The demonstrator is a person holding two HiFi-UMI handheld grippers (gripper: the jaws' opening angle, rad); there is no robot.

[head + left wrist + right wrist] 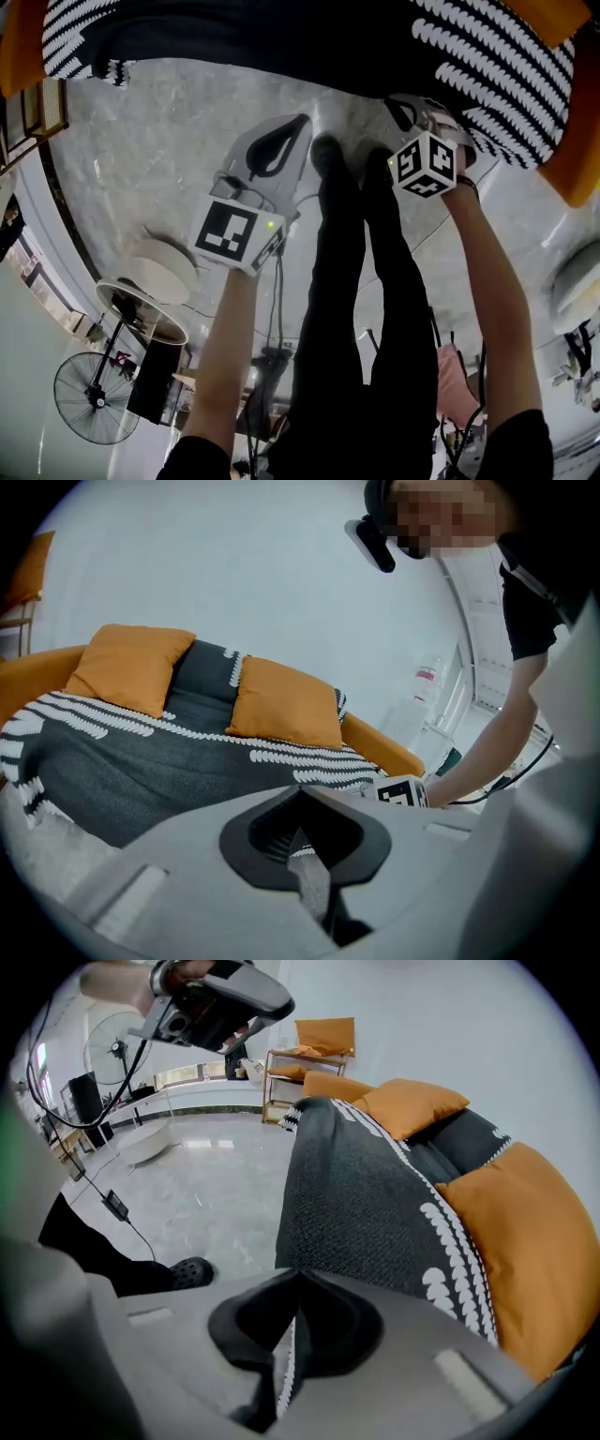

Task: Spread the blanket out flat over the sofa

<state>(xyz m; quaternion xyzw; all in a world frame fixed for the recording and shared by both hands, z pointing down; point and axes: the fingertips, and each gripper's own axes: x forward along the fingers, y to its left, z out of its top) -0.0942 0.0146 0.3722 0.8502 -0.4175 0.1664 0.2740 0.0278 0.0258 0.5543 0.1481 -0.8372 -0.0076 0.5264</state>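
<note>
A dark grey blanket (281, 37) with white stitched bands lies over the orange sofa (19, 47). Its front edge hangs toward the pale floor. My right gripper (412, 108) is at that edge on the right. In the right gripper view it (298, 1274) is shut on the blanket (366, 1194), with a white-stitched hem pinched between the jaws. My left gripper (291, 127) hovers over the floor just short of the blanket's edge. In its own view it (300, 794) is shut with nothing held. Two orange cushions (127, 667) (286, 703) lean on the sofa back above the blanket (141, 761).
The person's black-clad legs (366, 281) stand between the arms, one shoe (187, 1271) near the sofa front. A standing fan (94, 394), a round white table (164, 267) and a floor cable (117, 1206) sit behind. A shelf with an orange cushion (323, 1033) stands beyond the sofa's far end.
</note>
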